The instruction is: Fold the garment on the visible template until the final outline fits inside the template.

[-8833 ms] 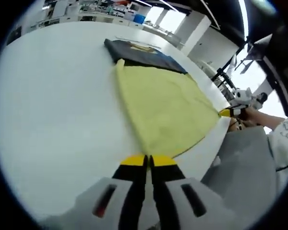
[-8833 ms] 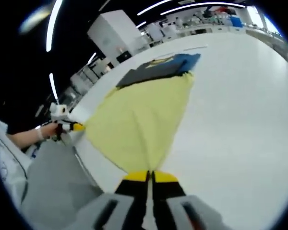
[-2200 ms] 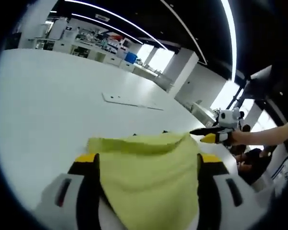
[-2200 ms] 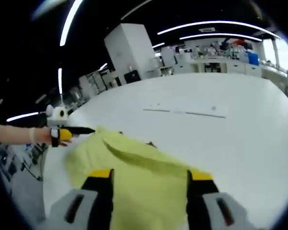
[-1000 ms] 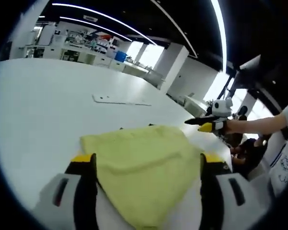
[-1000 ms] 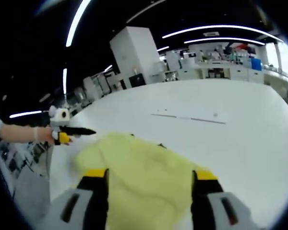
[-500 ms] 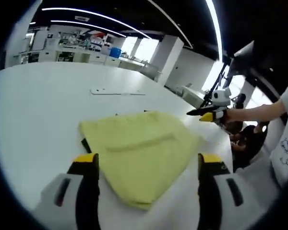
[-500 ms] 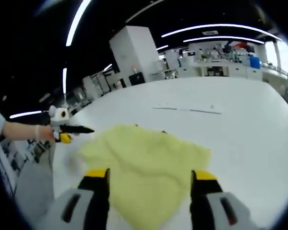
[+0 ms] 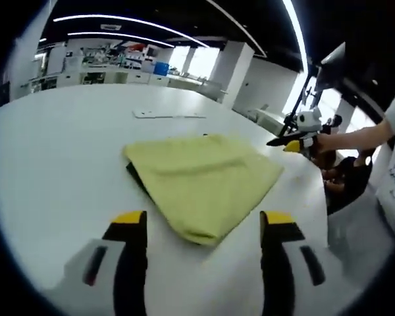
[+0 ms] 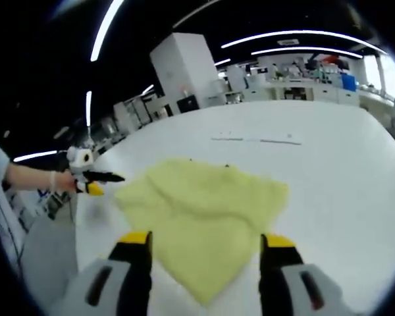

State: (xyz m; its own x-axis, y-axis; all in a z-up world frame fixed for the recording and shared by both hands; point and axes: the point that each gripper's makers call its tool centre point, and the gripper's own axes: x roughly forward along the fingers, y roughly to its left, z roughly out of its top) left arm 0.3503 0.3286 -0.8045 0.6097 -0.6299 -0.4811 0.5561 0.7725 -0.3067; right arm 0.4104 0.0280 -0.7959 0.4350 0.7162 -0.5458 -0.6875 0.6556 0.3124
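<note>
**Folded yellow garment on white counter**

Left gripper view: left claw (image 9: pixel 204 227) spread wide, empty; yellow garment (image 9: pixel 204 178) lies folded on counter (image 9: pixel 52 151) just beyond; right claw (image 9: pixel 291 141) far right.

Right gripper view: right claw (image 10: pixel 204 247) spread wide, empty; garment (image 10: pixel 204 210) near; left claw (image 10: pixel 95 180) at left.

Open-plan lab: white worktable (image 9: pixel 52 164), equipment-laden benches (image 10: pixel 296 89), strip ceiling lights (image 9: pixel 118 23).
</note>
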